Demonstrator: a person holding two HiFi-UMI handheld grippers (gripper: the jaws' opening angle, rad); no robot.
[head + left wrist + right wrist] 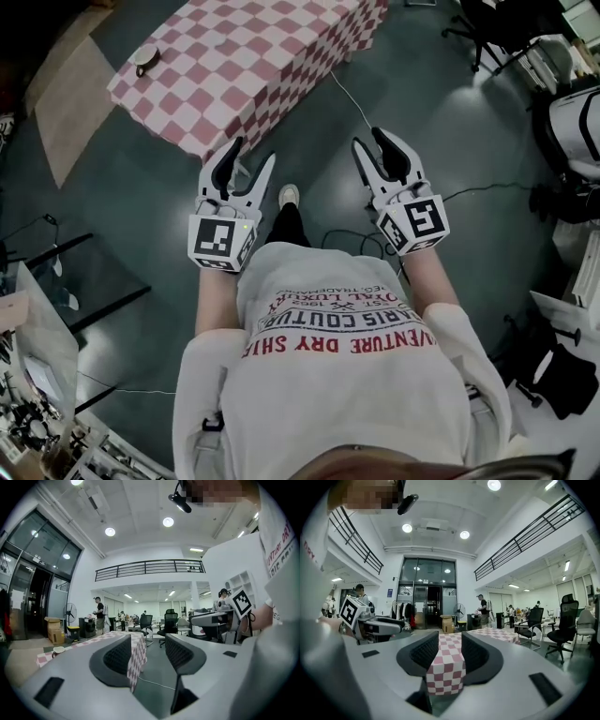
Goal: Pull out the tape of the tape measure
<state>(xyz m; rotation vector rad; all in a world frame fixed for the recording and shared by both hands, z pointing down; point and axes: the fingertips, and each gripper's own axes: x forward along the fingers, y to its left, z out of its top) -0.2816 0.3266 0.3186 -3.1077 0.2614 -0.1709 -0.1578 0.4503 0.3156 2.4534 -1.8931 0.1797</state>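
Left gripper point(253, 155) is wide open with nothing between its jaws; through the gap its own view shows only the counter point(253, 56) edge and the floor point(141, 244). Right gripper point(367, 141) is also wide open and empty, with just the checked cloth showing beyond the gap in its own view. Both grippers are held out in front of the person's chest, roughly level and side by side but apart, pointing towards the counter and short of it, touching nothing. The counter has a pink-and-white checked cloth hanging over its sides, and its near corner sits just ahead of the left gripper in the head view. The tape measure point(144, 54) is a small round pale thing with a dark loop, lying near the counter's far left edge, well apart from both grippers. It is too small for detail, and no pulled-out tape can be made out. The left gripper view catches it low at the left, on the cloth. A thin cable point(352, 98) runs across the floor from beside the counter towards the right gripper. One shoe point(289, 195) shows between the grippers, below them. The white shirt point(347, 375) with red print fills the lower head view. Office chairs point(146, 620), a fan point(70, 611) and a cardboard box point(55, 629) stand far back in the room.
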